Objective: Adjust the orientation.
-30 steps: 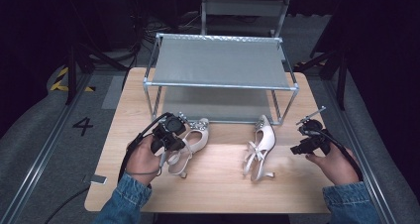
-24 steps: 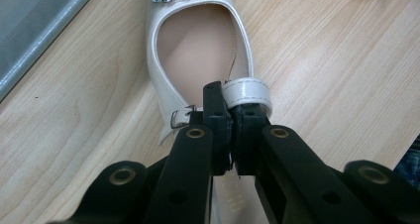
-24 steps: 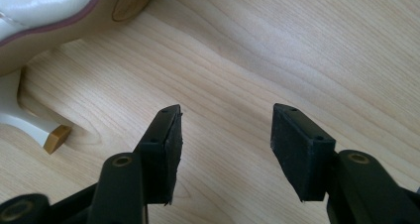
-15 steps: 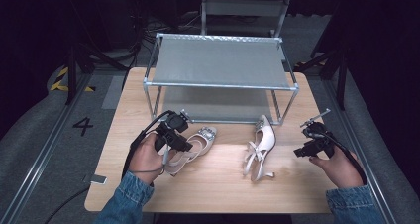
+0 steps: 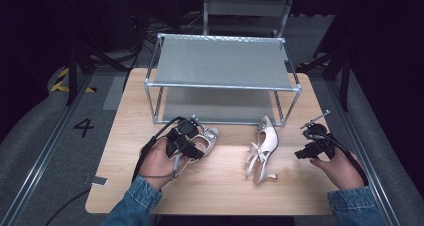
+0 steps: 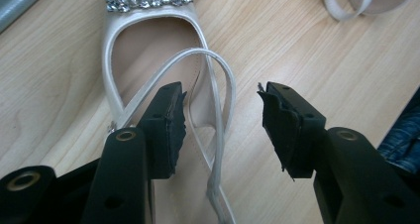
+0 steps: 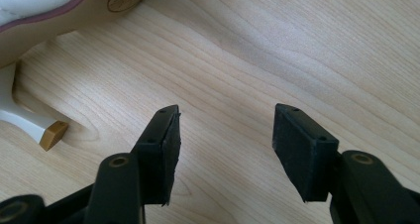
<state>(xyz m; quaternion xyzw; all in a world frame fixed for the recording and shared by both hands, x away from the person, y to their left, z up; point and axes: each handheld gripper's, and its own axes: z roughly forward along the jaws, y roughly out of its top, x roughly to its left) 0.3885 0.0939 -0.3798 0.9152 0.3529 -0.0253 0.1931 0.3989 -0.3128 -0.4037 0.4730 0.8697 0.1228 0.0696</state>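
As my left gripper [image 6: 223,130] spreads its jaws, the left shoe [image 5: 200,142] it clamped a second ago lies released on the table [image 5: 220,186] (strap loose between the pads); my right gripper [image 7: 225,149] waits open beside the right shoe [image 5: 262,146].

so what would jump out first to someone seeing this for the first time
Probably the two pale heeled shoes on the wooden table: the left shoe with its sparkling jewelled toe lies under the left gripper, whose jaws have just been opening over its loose strap. The right shoe lies on its side mid-table, and a grey metal rack stands behind both.
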